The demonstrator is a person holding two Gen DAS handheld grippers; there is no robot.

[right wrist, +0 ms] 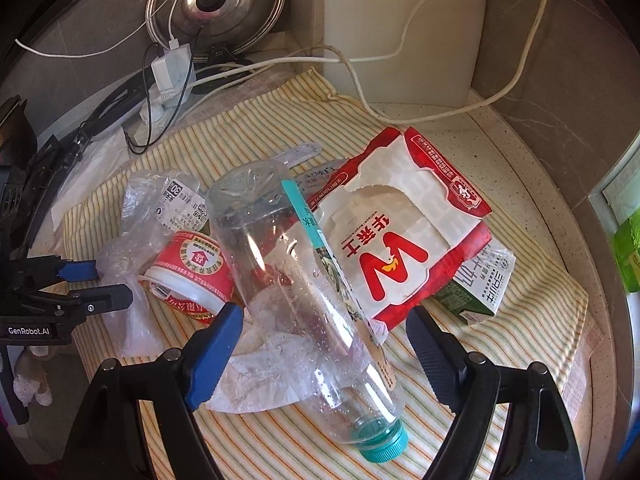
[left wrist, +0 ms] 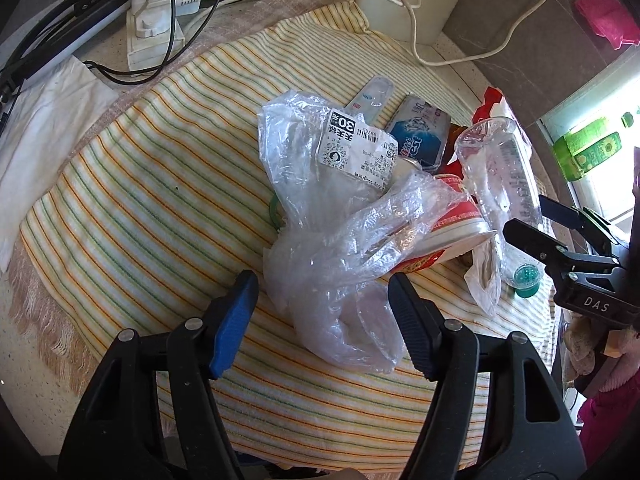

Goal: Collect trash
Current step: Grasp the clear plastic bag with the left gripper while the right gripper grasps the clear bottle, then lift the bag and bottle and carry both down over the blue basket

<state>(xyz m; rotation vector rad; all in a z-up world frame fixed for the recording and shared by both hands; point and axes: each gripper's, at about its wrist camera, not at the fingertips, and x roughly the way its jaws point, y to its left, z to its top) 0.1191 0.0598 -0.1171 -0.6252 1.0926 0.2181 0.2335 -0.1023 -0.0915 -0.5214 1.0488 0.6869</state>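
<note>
We see trash heaped on a striped cloth [left wrist: 120,208]. Left gripper [left wrist: 324,300] jaws wide, straddling a crumpled clear bag [left wrist: 320,216], pads not pressing. Right gripper [right wrist: 324,328] jaws wide either side of a clear bottle [right wrist: 288,264], no grip. Red paper bag [right wrist: 400,240] leans on the bottle

You are working at a home kitchen counter. Evidence: a speckled stone countertop [right wrist: 520,148] meets grey tiled walls in a corner. A steel pot lid [right wrist: 216,4] leans against the wall there. A white power strip [right wrist: 168,76] with chargers and trailing cables sits just beside it. A striped cloth [left wrist: 140,184] covers the counter. Food packaging lies on it: a red paper cup [right wrist: 192,276], a fast-food bag [right wrist: 400,240], a milk carton [right wrist: 484,280]. A window ledge with a green bottle [left wrist: 584,152] is at the right.
</note>
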